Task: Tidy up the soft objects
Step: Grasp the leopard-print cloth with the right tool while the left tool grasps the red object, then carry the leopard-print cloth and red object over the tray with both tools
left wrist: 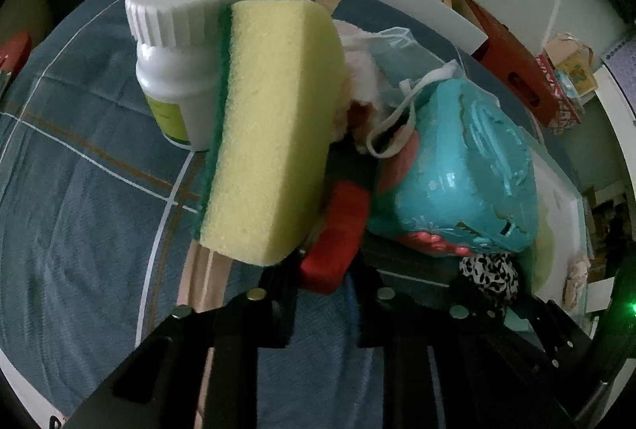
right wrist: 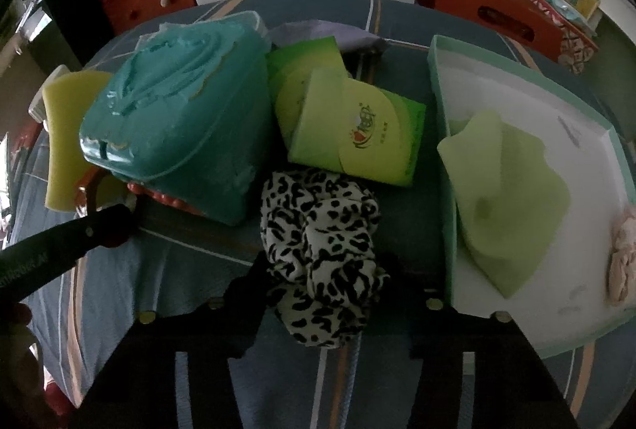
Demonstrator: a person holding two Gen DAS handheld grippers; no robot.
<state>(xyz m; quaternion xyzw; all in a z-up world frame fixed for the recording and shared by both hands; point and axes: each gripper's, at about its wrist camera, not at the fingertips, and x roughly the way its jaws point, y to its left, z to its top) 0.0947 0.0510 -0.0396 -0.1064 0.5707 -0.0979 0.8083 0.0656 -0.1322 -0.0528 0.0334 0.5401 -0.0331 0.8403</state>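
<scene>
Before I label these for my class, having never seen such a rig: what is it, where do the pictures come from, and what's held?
There is no robot: a person holds a two-finger gripper in each hand, each carrying a fisheye camera that looks along its fingers. The left camera shows the left gripper clamping a yellow sponge with a green scouring side. The right camera shows the right gripper pinching a leopard-print scrunchie. On the blue plaid bedspread lie a white pill bottle, a teal plastic case, green cartons and a shallow box holding a green cloth.
</scene>
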